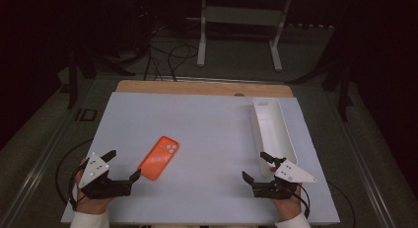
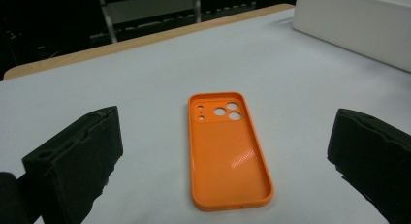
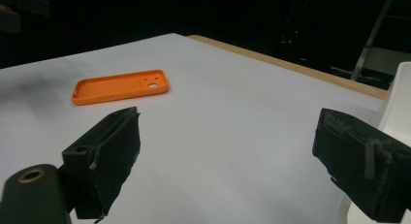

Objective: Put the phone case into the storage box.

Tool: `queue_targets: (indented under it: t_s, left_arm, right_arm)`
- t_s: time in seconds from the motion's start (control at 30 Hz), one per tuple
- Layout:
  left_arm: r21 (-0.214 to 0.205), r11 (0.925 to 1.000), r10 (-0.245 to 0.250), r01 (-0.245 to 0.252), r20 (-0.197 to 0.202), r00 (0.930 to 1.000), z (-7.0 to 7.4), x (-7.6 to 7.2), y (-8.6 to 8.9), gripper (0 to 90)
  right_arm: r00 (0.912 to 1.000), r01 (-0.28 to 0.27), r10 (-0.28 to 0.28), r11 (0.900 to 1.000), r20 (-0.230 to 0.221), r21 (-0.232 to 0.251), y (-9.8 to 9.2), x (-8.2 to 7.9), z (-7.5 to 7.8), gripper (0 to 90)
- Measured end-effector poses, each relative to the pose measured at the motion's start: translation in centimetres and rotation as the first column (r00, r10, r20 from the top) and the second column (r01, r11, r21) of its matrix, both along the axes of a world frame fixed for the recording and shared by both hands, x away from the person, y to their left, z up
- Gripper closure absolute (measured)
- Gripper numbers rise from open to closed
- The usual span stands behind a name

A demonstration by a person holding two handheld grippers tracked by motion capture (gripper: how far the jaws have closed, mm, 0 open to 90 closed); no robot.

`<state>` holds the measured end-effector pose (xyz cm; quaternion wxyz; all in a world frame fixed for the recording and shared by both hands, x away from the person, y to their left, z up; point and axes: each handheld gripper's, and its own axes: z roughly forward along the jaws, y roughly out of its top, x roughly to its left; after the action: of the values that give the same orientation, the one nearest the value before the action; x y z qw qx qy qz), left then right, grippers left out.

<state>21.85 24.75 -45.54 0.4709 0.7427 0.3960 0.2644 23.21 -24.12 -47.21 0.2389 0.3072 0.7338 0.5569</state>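
Observation:
An orange phone case (image 1: 158,158) lies on the white tabletop (image 1: 212,119), inside facing up, camera cut-outs at its far end. My left gripper (image 1: 124,164) stands open just near and left of it; in the left gripper view the case (image 2: 228,146) lies ahead between the wide jaws of that gripper (image 2: 227,120), untouched. My right gripper (image 1: 254,165) is open near the front right with nothing between its jaws. From the right gripper view (image 3: 229,118) the case (image 3: 121,86) lies far off to the left.
A long white tray (image 1: 273,124) lies along the table's right side, beside my right gripper; its wall shows as the tray (image 2: 354,25) and the tray (image 3: 400,103). A wooden strip (image 1: 197,87) borders the far edge. A white stand (image 1: 241,20) and cables sit on the floor beyond.

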Motion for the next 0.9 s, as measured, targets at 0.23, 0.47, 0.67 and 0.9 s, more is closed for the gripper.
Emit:
queue_targets:
  t_s: [0.23, 0.47, 0.67, 0.9]
  left_arm:
    - [0.014, 0.9999, 0.0, 0.0, -0.015, 0.9999, 0.1, 0.2, -0.3, 0.0]
    - [0.023, 0.9997, 0.002, -0.001, -0.045, 0.999, 0.4, 0.7, -0.4, 0.0]
    - [0.059, 0.9982, 0.003, 0.003, -0.105, 0.9945, 0.3, 1.6, -0.9, 0.0]
    - [0.125, 0.9916, -0.007, 0.032, -0.195, 0.9808, -0.4, 3.4, -2.1, 0.0]
  right_arm:
    - [1.0, 0.003, -0.003, 1.0, -0.005, -0.005, -0.1, 0.0, -0.2, 9.6]
    - [0.9997, 0.022, -0.022, 0.9997, -0.011, 0.004, -0.4, -0.1, -0.1, 9.6]
    - [0.9996, 0.029, -0.028, 0.9996, -0.007, 0.007, -0.5, -0.1, 0.0, 9.6]
    - [0.9996, 0.028, -0.028, 0.9996, -0.007, 0.008, -0.5, -0.1, 0.0, 9.6]
